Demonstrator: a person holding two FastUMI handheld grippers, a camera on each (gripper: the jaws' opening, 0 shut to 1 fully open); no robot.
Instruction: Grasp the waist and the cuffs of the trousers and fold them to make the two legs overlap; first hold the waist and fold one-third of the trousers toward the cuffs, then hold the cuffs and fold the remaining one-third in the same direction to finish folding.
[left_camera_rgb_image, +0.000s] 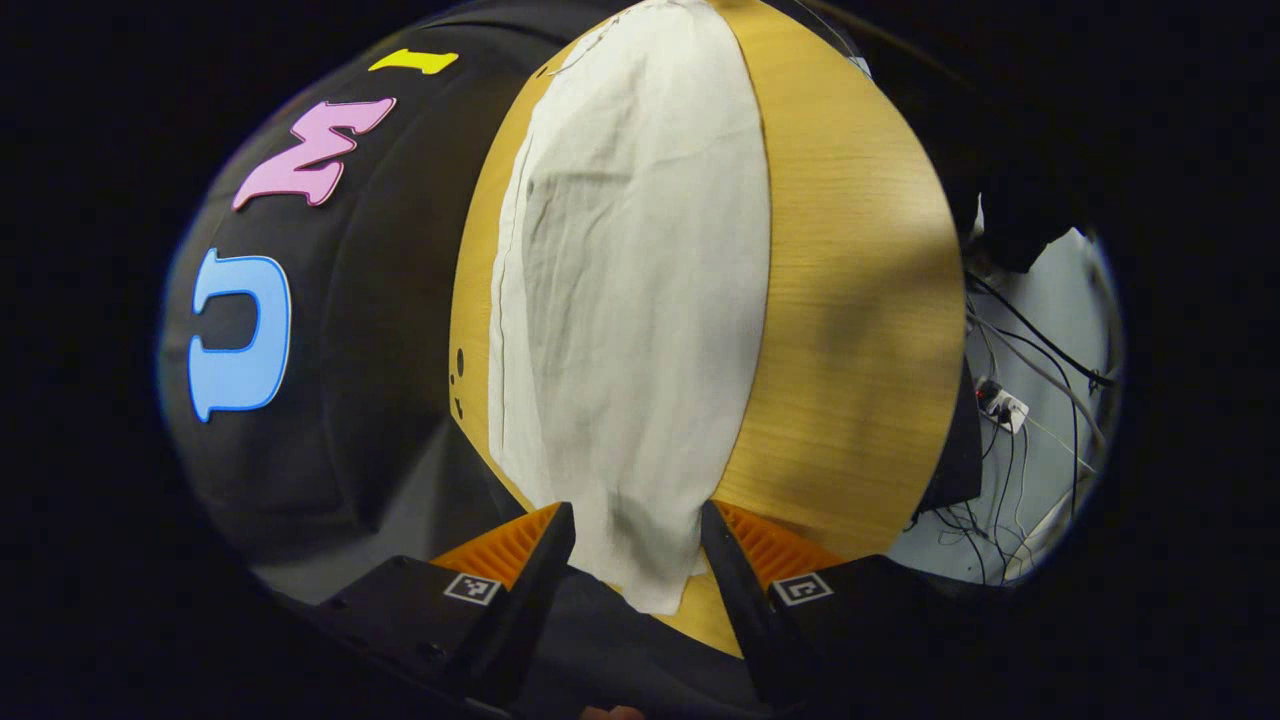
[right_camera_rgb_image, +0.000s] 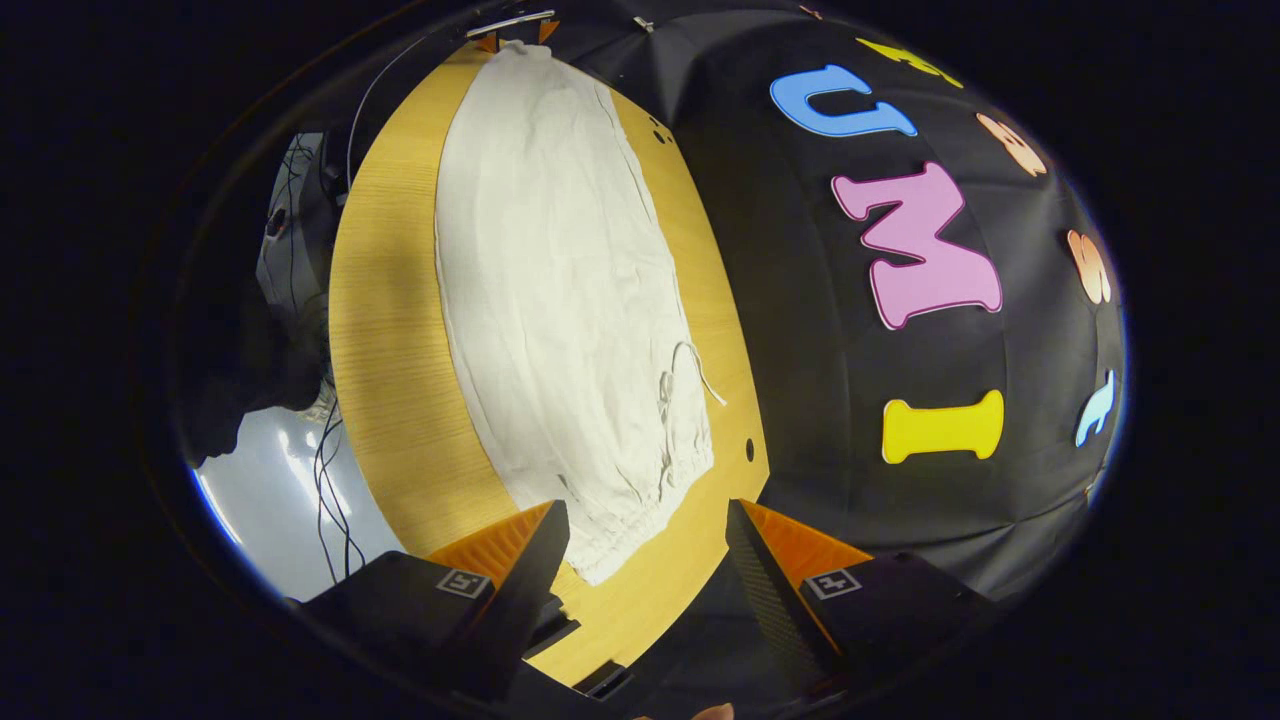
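Trousers (left_camera_rgb_image: 630, 300) pale, laid lengthwise down the wooden table (left_camera_rgb_image: 850, 330), legs stacked one over the other, reaching from near end to far end in both views. Left gripper view, taken left to right: booth wall close along the table's left edge, leaving only a thin strip of bare wood beside the cloth there; a long seam running down the cloth's left side; straight right edge of the cloth, then a wide band of bare wood out to the table's right rim; past that rim, floor with loose cables (left_camera_rgb_image: 1030, 400). Cuff end (left_camera_rgb_image: 650, 580) hanging just over the near table edge, lying between the fingers of the left gripper (left_camera_rgb_image: 638, 540), jaws spread wide, neither finger pressing on the cloth. Right gripper view, again left to right: floor and cables (right_camera_rgb_image: 330, 470) off the table's left rim, broad bare wood (right_camera_rgb_image: 390, 380), then the trousers (right_camera_rgb_image: 560, 290), then a narrow wedge of wood with small dark holes before the wall. Gathered waist (right_camera_rgb_image: 640, 500) with drawstring (right_camera_rgb_image: 690, 370) at the near end, its corner lying just ahead of the right gripper (right_camera_rgb_image: 648, 535), jaws spread apart, not touching cloth. At the far end of this view, tips of the other gripper visible at the cuffs.
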